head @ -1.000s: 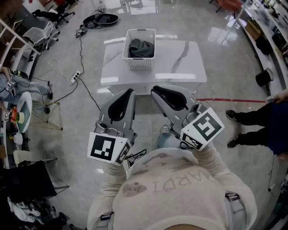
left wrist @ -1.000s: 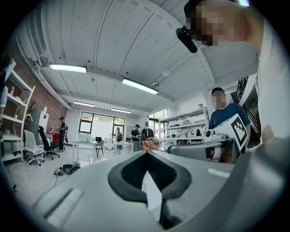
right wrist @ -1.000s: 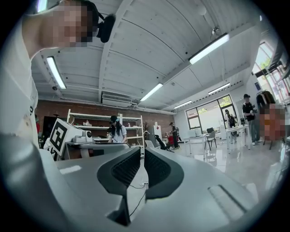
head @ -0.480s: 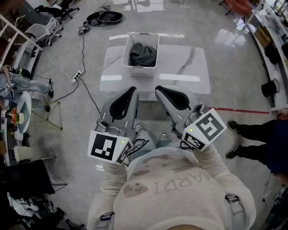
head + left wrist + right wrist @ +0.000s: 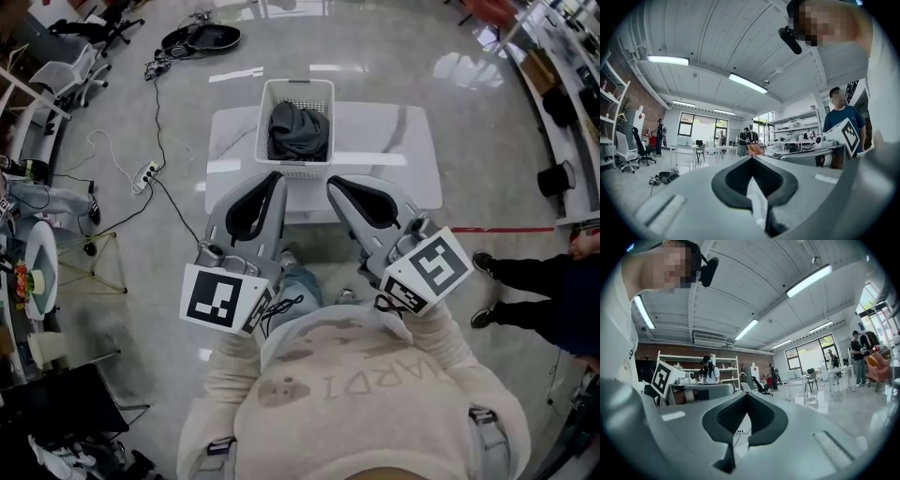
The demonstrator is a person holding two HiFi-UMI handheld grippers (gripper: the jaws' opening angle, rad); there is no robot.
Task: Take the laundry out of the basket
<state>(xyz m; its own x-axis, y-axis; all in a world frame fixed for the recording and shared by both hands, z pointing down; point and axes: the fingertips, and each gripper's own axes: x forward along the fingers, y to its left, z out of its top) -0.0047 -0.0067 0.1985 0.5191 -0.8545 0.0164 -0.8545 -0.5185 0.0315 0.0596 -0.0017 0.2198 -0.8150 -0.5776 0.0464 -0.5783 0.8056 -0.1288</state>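
White slatted basket (image 5: 294, 170) upright on white table (image 5: 412, 159), dark grey laundry (image 5: 300, 131) heaped loosely inside

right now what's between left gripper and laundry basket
In the head view, only a sliver of bare white table shows between the left gripper and the laundry basket.

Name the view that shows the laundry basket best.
Head view: it looks down on the white basket on the table, dark laundry inside. Both gripper views look out across the room and show none of it.
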